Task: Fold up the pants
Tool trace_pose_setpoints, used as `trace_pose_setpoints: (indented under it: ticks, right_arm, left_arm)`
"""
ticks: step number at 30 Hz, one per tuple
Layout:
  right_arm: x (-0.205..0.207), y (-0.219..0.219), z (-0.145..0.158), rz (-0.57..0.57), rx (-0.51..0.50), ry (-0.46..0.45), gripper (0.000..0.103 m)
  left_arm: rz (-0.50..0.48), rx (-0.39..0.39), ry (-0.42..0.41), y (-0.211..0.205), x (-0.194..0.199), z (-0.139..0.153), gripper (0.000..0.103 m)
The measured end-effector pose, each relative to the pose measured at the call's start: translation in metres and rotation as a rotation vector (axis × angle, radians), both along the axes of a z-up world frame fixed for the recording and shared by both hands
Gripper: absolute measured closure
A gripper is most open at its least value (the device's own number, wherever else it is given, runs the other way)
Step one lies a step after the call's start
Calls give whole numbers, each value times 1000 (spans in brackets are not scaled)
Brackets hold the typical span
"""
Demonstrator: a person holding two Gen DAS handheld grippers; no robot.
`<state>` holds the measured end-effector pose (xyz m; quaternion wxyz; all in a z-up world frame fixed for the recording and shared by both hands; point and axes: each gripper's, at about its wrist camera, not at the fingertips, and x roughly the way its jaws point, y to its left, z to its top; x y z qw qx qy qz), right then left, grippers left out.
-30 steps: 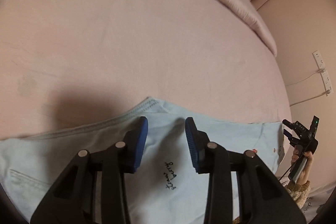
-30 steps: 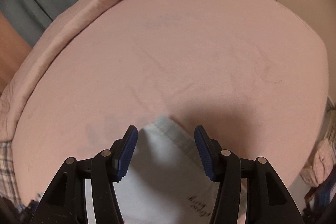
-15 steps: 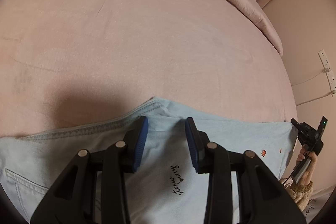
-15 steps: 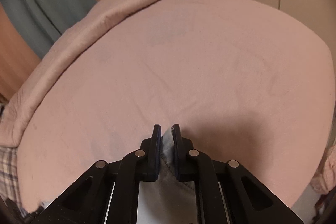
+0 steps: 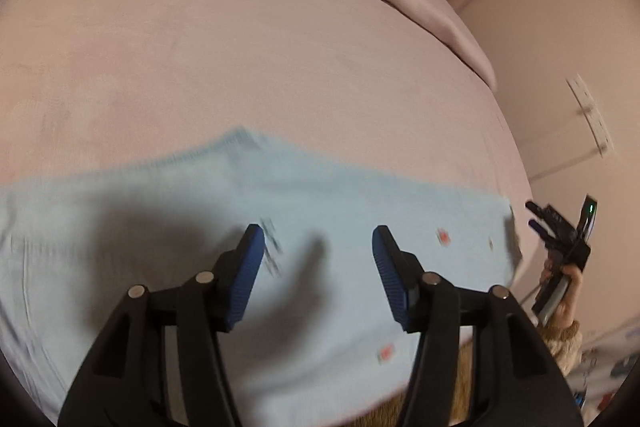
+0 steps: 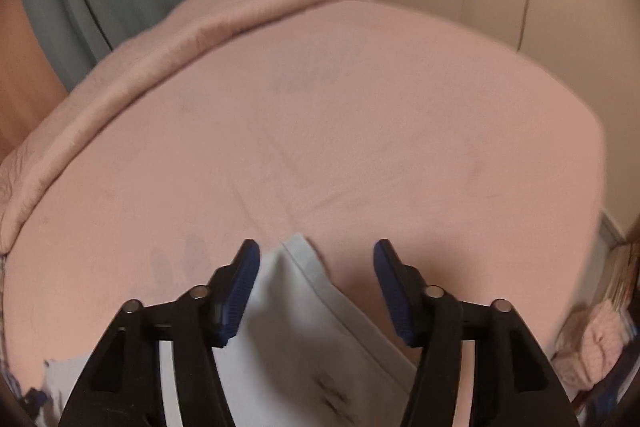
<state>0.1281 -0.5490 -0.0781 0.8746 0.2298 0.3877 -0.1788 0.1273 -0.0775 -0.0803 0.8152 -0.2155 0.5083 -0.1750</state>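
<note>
Since the earlier frames both sets of jaws have spread wide, the right pair having been pinched on a hem corner half a second ago, and the denim now fills more of the left view. Left wrist view: the left gripper (image 5: 318, 259) hangs with jaws wide apart, holding nothing, above the pale blue denim pants (image 5: 280, 211), which lie flat across the near part of the pink bed sheet (image 5: 240, 47); motion blur smears the fabric and its small red marks. At the far right edge of the denim the right gripper (image 5: 560, 247) is seen, off the cloth. Right wrist view: the right gripper (image 6: 316, 279) is likewise open and empty, with a pointed hem corner of the pants (image 6: 304, 291) resting on the sheet between and below its blue pads (image 6: 240, 291). Risks, as a judgement: the released corner may sit skewed or spring back, leaving the fold uneven; a hasty re-grip could catch one layer only, or pinch the soft sheet with the denim and drag it; the blur indicates fast travel, which could brush and disturb the laid fabric.
</note>
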Motion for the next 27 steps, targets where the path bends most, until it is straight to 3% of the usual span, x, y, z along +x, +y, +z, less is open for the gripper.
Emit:
trace_pose_setpoints:
  ticks: [3, 7, 12, 14, 21, 27]
  right_arm:
    - [-35, -4, 2, -21, 18, 5, 44]
    - [-60, -4, -17, -19, 54, 55, 45]
    - [-70, -7, -39, -15, 99, 90, 72]
    - [-72, -8, -41, -20, 96, 87, 93]
    - [-97, -10, -22, -70, 83, -6, 99]
    - [-86, -14, -56, -87, 113, 48, 99]
  left_arm:
    - [-43, -8, 17, -8, -27, -3, 47]
    - [-67, -5, 34, -15, -51, -11, 47]
    - [-89, -18, 90, -25, -59, -30, 47]
    - [-81, -6, 89, -27, -61, -36, 48]
    - [-85, 11, 89, -33, -66, -39, 48]
    - [-82, 23, 82, -42, -63, -39, 47]
